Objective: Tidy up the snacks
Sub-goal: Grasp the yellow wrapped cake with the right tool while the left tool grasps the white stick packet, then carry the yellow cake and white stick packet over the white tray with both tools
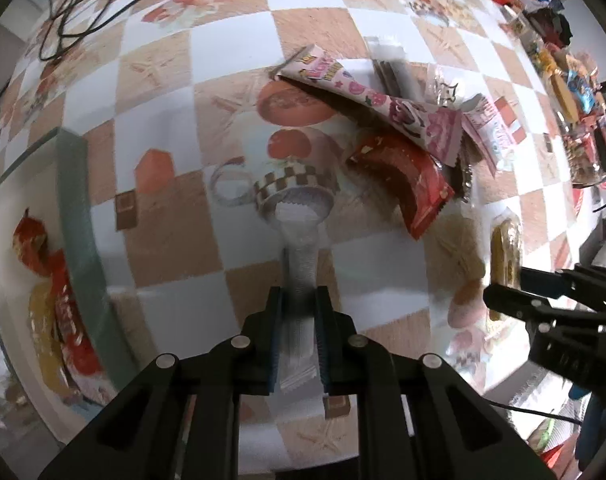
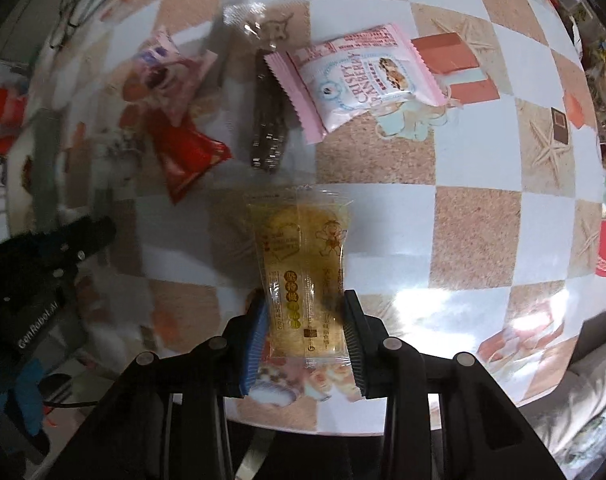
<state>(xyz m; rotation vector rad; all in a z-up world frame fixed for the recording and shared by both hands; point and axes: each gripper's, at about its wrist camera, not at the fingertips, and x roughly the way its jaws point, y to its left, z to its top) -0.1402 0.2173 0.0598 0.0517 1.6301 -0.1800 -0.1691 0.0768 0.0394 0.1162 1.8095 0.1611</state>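
Checkered tablecloth (image 1: 231, 92) below you, your left gripper (image 1: 299, 300) clamped on a white-wrapped snack (image 1: 299, 240), your right gripper (image 2: 305, 320) pinching a clear yellow pastry packet (image 2: 303, 264).

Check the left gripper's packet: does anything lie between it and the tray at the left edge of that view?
Nothing visible does. The left gripper is shut on a white packet, and only bare checkered tablecloth lies between it and the tray's green rim. The loose snack pile lies on the opposite side.
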